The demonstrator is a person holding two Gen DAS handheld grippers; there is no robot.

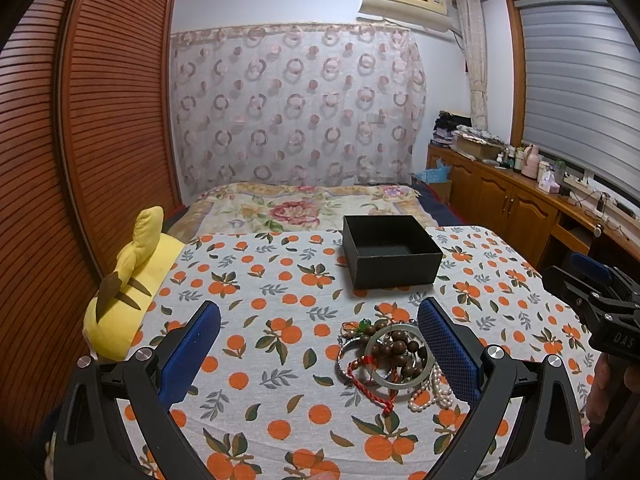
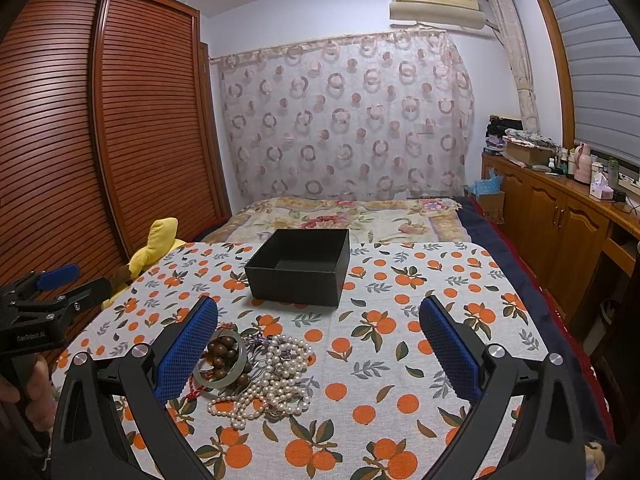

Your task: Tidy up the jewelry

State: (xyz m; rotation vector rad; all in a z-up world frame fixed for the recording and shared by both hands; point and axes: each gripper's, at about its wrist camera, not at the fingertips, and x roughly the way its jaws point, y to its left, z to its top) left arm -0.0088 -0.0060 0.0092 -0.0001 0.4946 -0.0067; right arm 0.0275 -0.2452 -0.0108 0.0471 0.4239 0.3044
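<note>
A pile of jewelry (image 1: 390,358) lies on the orange-print tablecloth (image 1: 280,280): a pale jade bangle (image 1: 400,356), brown wooden beads (image 1: 404,350), a red cord and white pearls (image 2: 280,376). Behind the pile stands an empty black box (image 1: 390,254) without a lid, also in the right wrist view (image 2: 300,270). My left gripper (image 1: 320,340) is open above the cloth, with the pile just inside its right finger. My right gripper (image 2: 318,340) is open too, the pile by its left finger. Neither holds anything.
A yellow plush toy (image 1: 128,292) lies at the table's left edge beside a slatted wooden wardrobe (image 1: 80,140). A bed with a floral cover (image 1: 304,204) is behind the table. Wooden cabinets (image 2: 560,216) with bottles run along the right wall.
</note>
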